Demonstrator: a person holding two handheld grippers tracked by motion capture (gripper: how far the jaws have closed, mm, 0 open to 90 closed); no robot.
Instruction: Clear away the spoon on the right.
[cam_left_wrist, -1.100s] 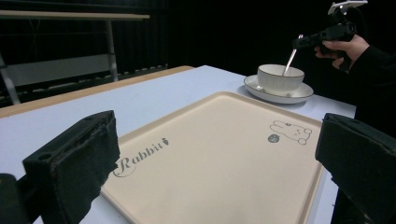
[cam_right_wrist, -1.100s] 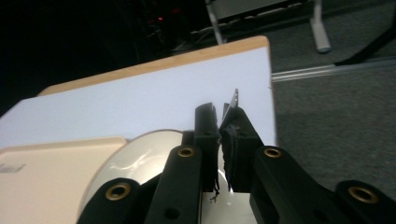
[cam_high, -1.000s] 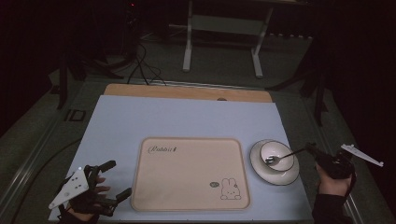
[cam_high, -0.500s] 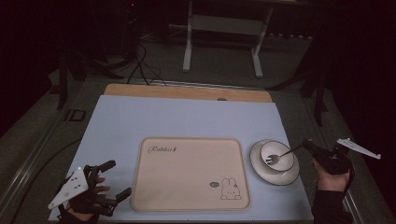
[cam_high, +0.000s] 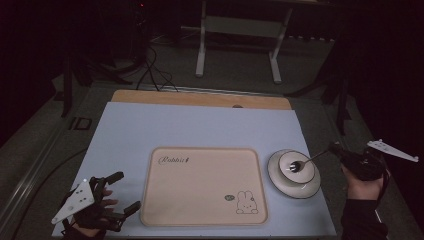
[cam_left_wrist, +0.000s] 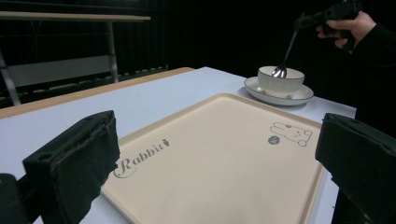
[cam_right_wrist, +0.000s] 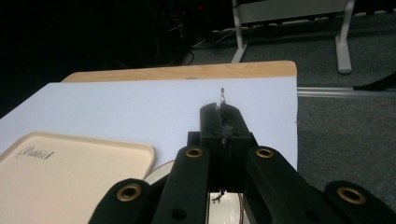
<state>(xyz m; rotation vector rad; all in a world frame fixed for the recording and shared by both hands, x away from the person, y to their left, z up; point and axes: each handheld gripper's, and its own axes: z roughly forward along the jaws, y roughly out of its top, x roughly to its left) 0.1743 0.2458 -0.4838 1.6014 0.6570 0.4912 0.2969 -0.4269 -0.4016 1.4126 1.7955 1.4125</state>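
Dark flooring surrounded the lavender-topped table (cam_high: 200, 125). Near left, the left gripper (cam_high: 116, 195) rested spread, empty, beside the beige rabbit tray (cam_high: 202, 185). At right, the right gripper (cam_high: 336, 149) pinched a fork (cam_high: 306, 161) (tines inside the bowl (cam_high: 295, 166) on its saucer (cam_high: 280, 181)); lifting straight up would likely avoid tipping it.

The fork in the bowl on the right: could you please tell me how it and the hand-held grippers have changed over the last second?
The right hand-held gripper, shut on the fork, rose slightly, so the handle now slopes more steeply, while the tines remain inside the bowl. The left hand-held gripper stayed open at the near left corner, and the tray and saucer did not move.
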